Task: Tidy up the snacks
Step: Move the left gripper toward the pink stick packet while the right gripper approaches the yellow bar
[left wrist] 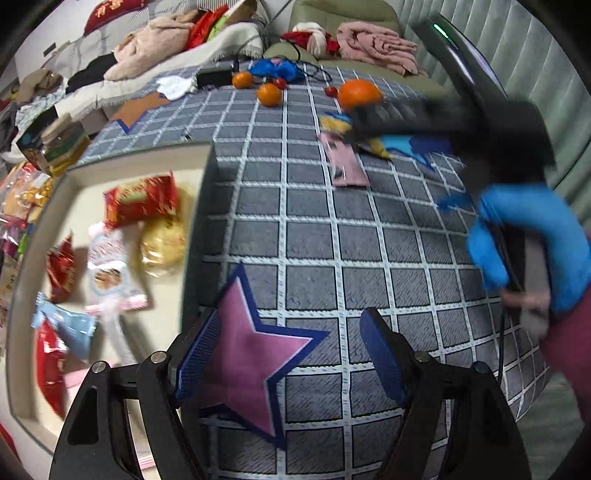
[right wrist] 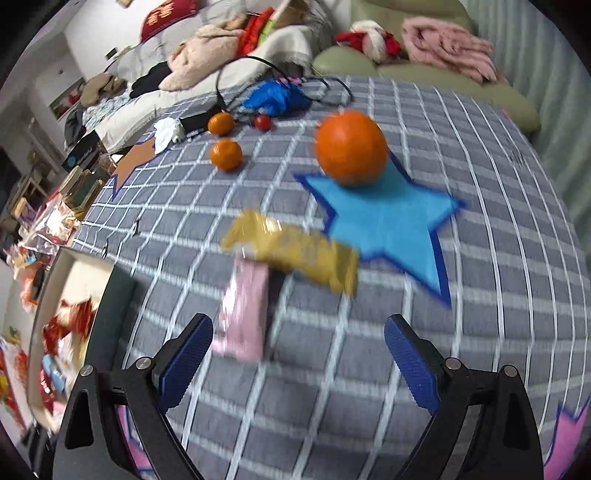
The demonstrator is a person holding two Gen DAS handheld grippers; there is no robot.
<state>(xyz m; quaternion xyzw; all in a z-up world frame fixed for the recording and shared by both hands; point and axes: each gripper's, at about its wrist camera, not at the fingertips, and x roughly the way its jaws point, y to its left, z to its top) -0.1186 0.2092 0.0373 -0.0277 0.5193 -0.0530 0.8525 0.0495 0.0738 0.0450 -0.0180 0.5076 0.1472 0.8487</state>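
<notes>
Snacks: pink packet (right wrist: 245,314) and yellow packet (right wrist: 295,254) overlap on grid cloth (right wrist: 332,387), just ahead of right gripper (right wrist: 299,354), fingers apart, empty. Big orange (right wrist: 351,147) on blue star (right wrist: 391,225) beyond. Left gripper (left wrist: 291,358) fingers apart, empty, over pink star (left wrist: 255,350), beside tray (left wrist: 207,206) edge; more snacks inside. Open cloth between.

Honestly nothing here reads cleanly. The red cushion (right wrist: 168,16) at the back has gold characters stitched on it, but they're too blurred to make out. The snack packets in the tray (left wrist: 207,177) clearly have printing, the red packet (left wrist: 142,201) and the pink-white packet (left wrist: 110,266) included, though motion blur smears it all into mush.
</notes>
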